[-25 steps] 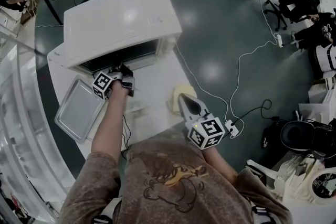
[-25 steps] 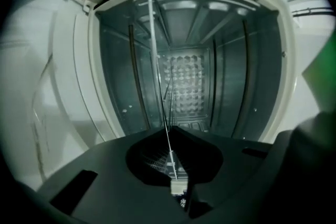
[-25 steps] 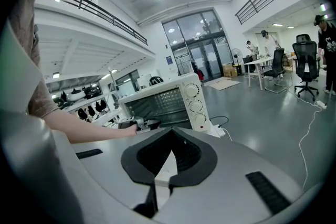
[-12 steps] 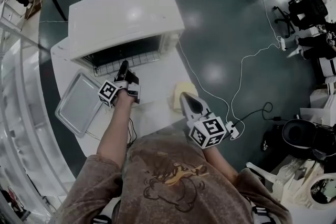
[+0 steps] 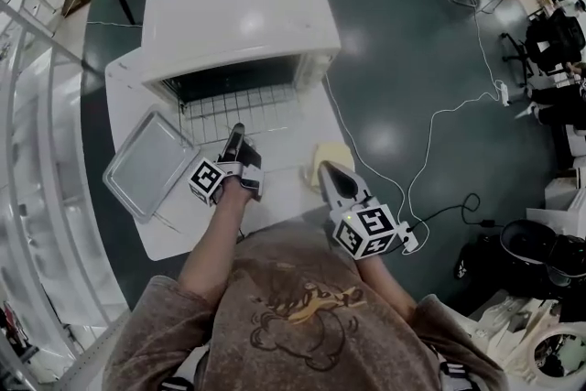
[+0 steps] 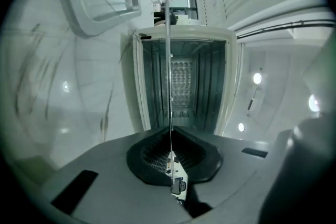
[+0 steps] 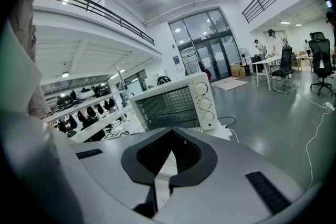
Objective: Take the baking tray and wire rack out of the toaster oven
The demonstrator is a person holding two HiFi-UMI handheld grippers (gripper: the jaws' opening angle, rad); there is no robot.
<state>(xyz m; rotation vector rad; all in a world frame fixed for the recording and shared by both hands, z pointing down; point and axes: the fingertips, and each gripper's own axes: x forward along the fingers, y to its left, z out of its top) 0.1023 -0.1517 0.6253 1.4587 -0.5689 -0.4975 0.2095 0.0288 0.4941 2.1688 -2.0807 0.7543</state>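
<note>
The wire rack (image 5: 240,108) sticks partway out of the toaster oven's (image 5: 238,23) open front, its near edge clamped in the left gripper (image 5: 236,135). The baking tray (image 5: 151,162) lies on the white table (image 5: 309,119), to the near left of the oven. The right gripper (image 5: 322,171), closed and empty, hovers by a yellow pad (image 5: 337,151). White cables (image 5: 430,118) cross the glossy dark floor (image 5: 394,32).

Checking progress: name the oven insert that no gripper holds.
The baking tray, lying free on the table; the left gripper grips the wire rack.
</note>
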